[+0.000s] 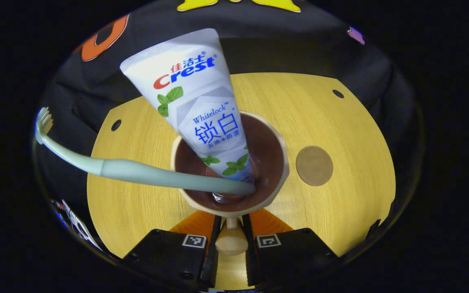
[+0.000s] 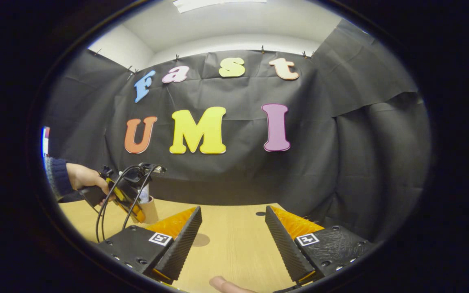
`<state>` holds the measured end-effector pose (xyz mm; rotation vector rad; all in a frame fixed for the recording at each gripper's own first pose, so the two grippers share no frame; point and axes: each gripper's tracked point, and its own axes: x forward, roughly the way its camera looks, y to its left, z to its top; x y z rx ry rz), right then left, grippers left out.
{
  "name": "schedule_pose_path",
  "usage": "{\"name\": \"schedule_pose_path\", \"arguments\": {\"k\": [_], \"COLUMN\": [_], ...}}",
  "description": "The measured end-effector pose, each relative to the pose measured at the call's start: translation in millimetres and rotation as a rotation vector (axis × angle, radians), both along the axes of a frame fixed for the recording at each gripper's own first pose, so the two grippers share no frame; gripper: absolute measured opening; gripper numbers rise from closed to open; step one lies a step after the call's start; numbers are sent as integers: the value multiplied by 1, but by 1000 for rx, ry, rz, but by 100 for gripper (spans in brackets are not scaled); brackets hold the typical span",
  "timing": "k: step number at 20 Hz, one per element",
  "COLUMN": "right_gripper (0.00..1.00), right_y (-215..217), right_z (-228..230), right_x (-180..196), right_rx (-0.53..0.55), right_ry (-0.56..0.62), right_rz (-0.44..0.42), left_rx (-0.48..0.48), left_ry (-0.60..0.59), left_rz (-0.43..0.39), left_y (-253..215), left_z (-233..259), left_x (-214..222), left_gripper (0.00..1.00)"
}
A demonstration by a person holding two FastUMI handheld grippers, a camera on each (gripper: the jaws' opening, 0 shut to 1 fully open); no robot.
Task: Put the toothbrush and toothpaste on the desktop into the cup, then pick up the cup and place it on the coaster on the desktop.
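The beige cup (image 1: pixel 234 179), containing the white toothpaste tube (image 1: pixel 200 101) and mint-green toothbrush (image 1: pixel 136 169), is being gripped by its handle in the left tongs (image 1: pixel 231 240) left of the round brown coaster (image 1: pixel 314 166) on the wooden bench (image 1: pixel 340 122), while the right tongs (image 2: pixel 233 232) are being held open.

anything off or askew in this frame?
Nothing spilled or damaged. The toothbrush leans far over the cup rim, head well outside, and could tip out when moved. The toothpaste stands tilted in the cup. The left gripper clamps the cup's handle; the coaster lies bare.
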<state>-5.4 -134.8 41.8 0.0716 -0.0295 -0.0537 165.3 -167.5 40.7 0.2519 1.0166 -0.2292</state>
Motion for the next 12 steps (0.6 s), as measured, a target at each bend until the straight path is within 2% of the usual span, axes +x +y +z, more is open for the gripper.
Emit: {"name": "schedule_pose_path", "arguments": {"k": [6, 7, 9, 12], "right_gripper": [96, 96, 96, 96], "right_y": [-7, -10, -17, -26], "right_z": [1, 1, 1, 2], "right_x": [2, 3, 2, 4], "right_rx": [2, 4, 13, 44], "right_ry": [-1, -1, 1, 5], "right_rz": [-20, -24, -34, -44], "left_rx": [-19, -14, -7, 22], "left_ry": [29, 39, 58, 57], "left_rz": [-124, -141, -169, -187], "left_y": [-78, -98, -86, -114], "left_z": [46, 63, 58, 86], "left_x": [-37, -54, -45, -69], "left_gripper": [31, 31, 31, 31]}}
